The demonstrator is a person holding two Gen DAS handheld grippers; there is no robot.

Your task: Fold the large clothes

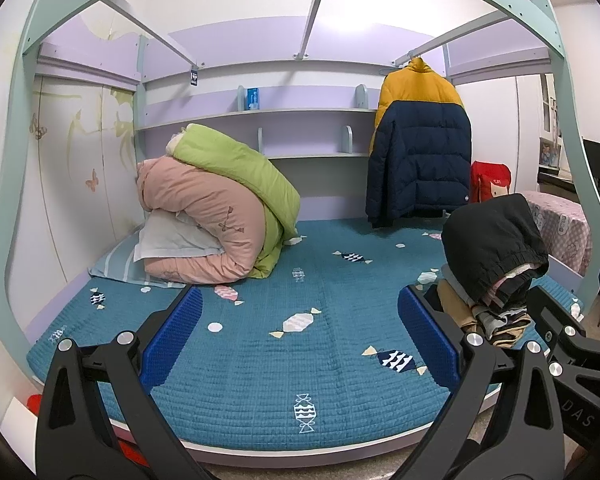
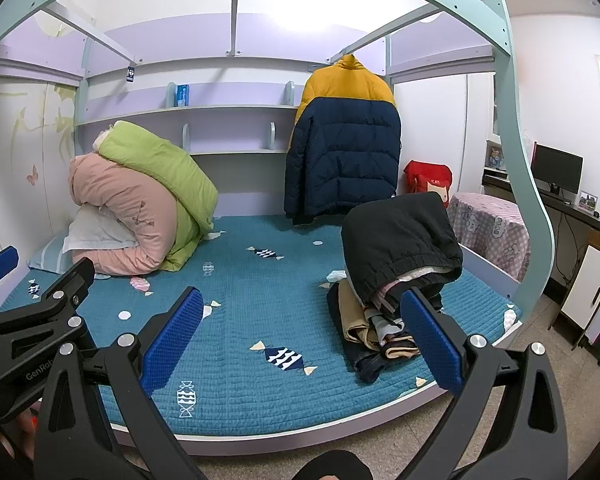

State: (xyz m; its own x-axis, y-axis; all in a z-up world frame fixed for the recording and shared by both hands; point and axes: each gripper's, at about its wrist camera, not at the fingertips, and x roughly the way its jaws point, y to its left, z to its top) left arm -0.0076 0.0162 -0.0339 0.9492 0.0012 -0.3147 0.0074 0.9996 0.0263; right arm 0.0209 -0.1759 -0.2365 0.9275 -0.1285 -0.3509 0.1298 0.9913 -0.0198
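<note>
Blue bed (image 1: 260,380) | clothes pile (image 2: 396,272) right side | left tool (image 1: 300,344) spread, empty | right tool (image 2: 300,340) spread, empty

Before us lies the bed (image 2: 260,320). At its far left we see rolled quilts (image 2: 140,200) resting on a pillow (image 2: 48,258). A pile of clothes (image 2: 392,280) sits on the bed's right side, near the front edge. Behind the pile a jacket (image 2: 340,140) hangs from the frame, with shelves (image 2: 228,128) left of it.
</note>
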